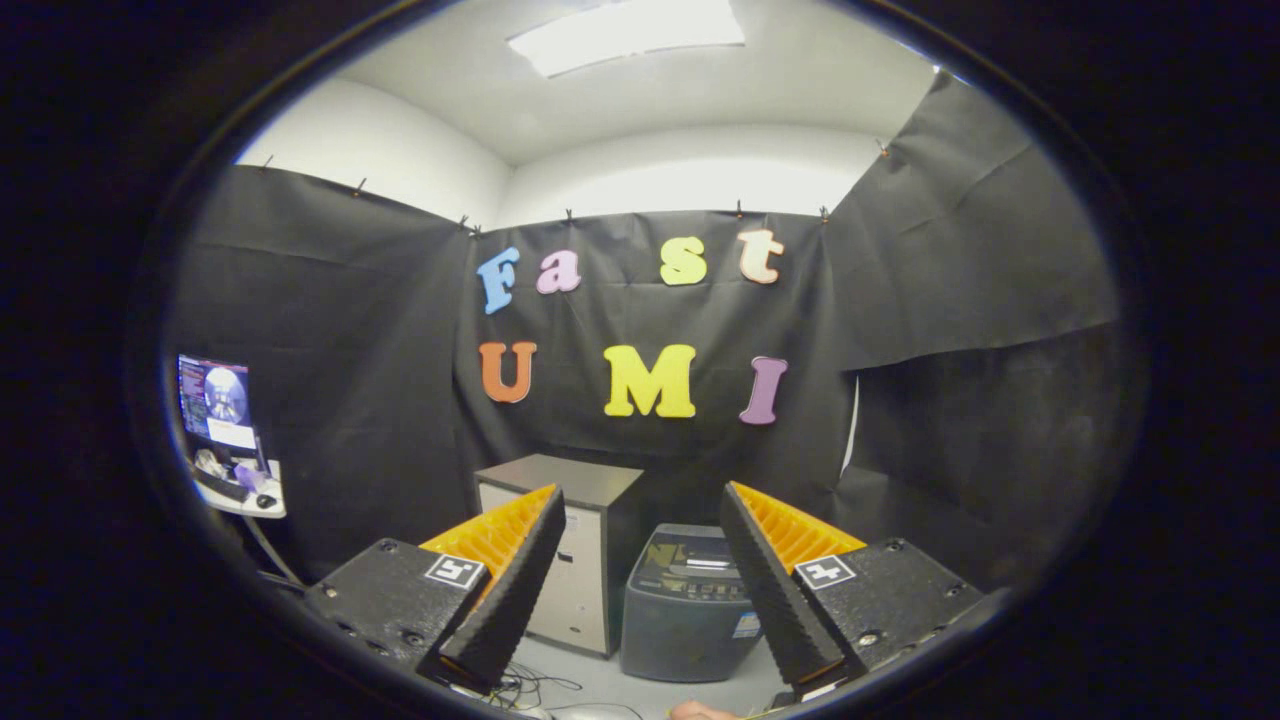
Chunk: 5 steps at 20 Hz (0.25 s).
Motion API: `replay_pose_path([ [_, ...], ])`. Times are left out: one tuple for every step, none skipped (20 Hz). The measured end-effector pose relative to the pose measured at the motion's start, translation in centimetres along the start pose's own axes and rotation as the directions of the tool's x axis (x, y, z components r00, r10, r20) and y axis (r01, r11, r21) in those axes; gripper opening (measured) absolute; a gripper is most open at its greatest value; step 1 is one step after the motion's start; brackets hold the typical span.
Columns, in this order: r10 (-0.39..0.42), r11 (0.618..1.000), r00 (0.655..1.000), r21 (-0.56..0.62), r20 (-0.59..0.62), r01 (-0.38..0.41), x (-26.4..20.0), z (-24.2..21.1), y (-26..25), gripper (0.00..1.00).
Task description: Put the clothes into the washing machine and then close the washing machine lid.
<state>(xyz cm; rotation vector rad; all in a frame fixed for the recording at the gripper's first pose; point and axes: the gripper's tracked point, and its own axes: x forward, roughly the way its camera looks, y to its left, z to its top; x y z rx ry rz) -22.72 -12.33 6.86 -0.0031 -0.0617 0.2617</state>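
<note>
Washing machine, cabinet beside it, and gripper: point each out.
washing machine [685,620], gripper view, its front wall.
cabinet [560,478], gripper view, its top panel.
gripper [640,580], gripper view, midway between its open fingertips.

black cloth walls [330,330], ceiling light [628,32], cabinet [585,560]

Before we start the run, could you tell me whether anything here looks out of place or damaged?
Nothing stands out. The washer stands upright beside the cabinet, beyond the open gripper, whose fingers hold nothing.
</note>
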Motion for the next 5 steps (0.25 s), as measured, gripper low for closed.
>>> replay_pose_path([
  [-0.010,1.000,1.000,0.001,0.008,0.010,-0.33,0.10,-0.27,0.98],
  [-0.019,1.000,1.000,0.003,0.010,0.019,-0.42,0.09,-0.56,0.98],
  [-0.026,1.000,1.000,0.008,0.008,0.026,-0.65,-0.25,-0.67,0.98],
  [-0.027,1.000,1.000,0.013,0.008,0.027,-0.80,-0.41,-0.69,0.98],
  [-0.032,0.999,0.999,0.019,0.009,0.032,-0.67,-0.55,-0.61,0.98],
])
